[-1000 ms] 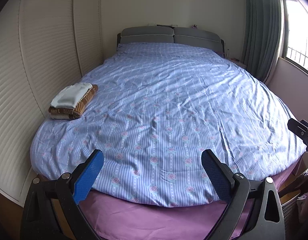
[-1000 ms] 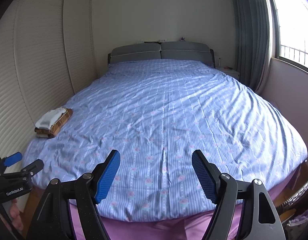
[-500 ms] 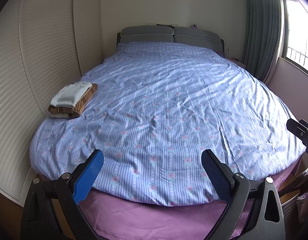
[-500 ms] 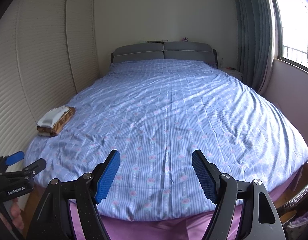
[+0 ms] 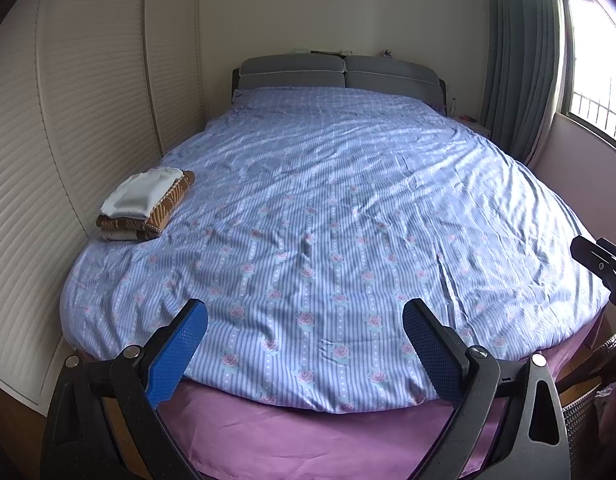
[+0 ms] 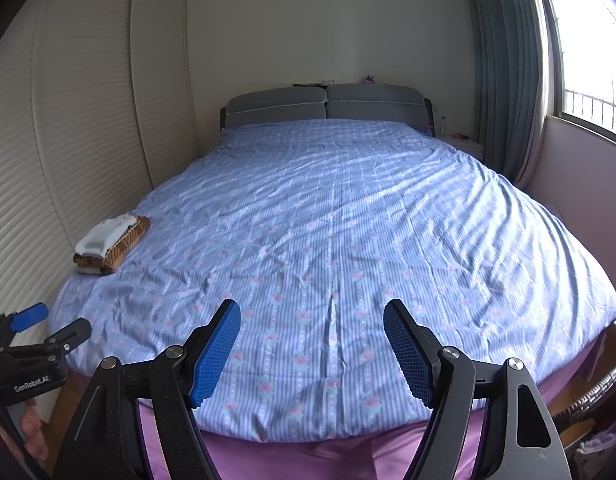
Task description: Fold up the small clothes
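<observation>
A small stack of folded clothes [image 5: 147,204], white on top of brown patterned, lies on the blue striped bedspread [image 5: 328,220] near its left edge; in the right wrist view the folded clothes [image 6: 109,245] sit at the left too. My left gripper [image 5: 305,314] hovers over the foot of the bed, open, nothing between its blue pads. In its own view my right gripper [image 6: 312,312] is likewise open and empty above the bedspread [image 6: 348,220]. The left gripper [image 6: 43,326] also shows at the right wrist view's lower left, and part of the right gripper's black frame [image 5: 600,260] at the left wrist view's right edge.
A louvred wardrobe [image 5: 67,120] runs close along the bed's left side. A grey headboard [image 5: 340,74] stands at the far end. Curtains [image 5: 520,60] and a window [image 5: 600,92] are on the right. A purple sheet [image 5: 308,432] hangs at the foot; a wicker basket [image 5: 584,420] sits lower right.
</observation>
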A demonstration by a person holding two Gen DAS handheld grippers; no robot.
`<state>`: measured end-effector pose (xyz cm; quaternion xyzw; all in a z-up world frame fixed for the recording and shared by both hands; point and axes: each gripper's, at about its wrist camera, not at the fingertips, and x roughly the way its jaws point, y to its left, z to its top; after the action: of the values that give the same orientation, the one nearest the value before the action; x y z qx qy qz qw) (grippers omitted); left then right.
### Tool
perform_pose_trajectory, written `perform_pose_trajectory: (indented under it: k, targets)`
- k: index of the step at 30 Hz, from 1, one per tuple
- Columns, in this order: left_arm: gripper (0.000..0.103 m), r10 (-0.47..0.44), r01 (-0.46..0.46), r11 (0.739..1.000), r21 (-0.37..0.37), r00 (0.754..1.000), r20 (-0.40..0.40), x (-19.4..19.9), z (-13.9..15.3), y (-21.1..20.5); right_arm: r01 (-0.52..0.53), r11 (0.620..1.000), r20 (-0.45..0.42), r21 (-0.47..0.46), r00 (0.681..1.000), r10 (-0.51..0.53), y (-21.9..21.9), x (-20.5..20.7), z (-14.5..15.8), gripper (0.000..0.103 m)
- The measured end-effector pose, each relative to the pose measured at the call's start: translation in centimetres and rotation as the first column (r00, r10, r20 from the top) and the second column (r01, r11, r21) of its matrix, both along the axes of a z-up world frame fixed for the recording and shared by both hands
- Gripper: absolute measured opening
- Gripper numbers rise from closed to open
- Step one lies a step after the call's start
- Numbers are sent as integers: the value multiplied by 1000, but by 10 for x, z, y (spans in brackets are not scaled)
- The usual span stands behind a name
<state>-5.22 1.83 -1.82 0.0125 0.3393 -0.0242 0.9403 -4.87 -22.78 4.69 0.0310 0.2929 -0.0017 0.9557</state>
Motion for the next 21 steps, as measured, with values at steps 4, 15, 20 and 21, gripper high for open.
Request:
perform_pose_trajectory:
  k: [4,15,20,21]
  targets:
    - [99,1,-1,1000,1,1000,-1,0,0,0,0,1000,-1,2,1000,0,0,0,-1,75]
    - [99,4,-4,1000,3,1000,1,0,-1,0,-3,1000,-7,9,1000,3,0,0,-4,75]
    - [99,4,-4,1000,3,1000,-1,0,-1,1,-4,1000,-8,11,1000,4,0,0,-4,75]
    - [99,5,-5,1000,3,1000,0,0,-2,1,-4,1000,-9,11,1000,4,1,-1,-5,75]
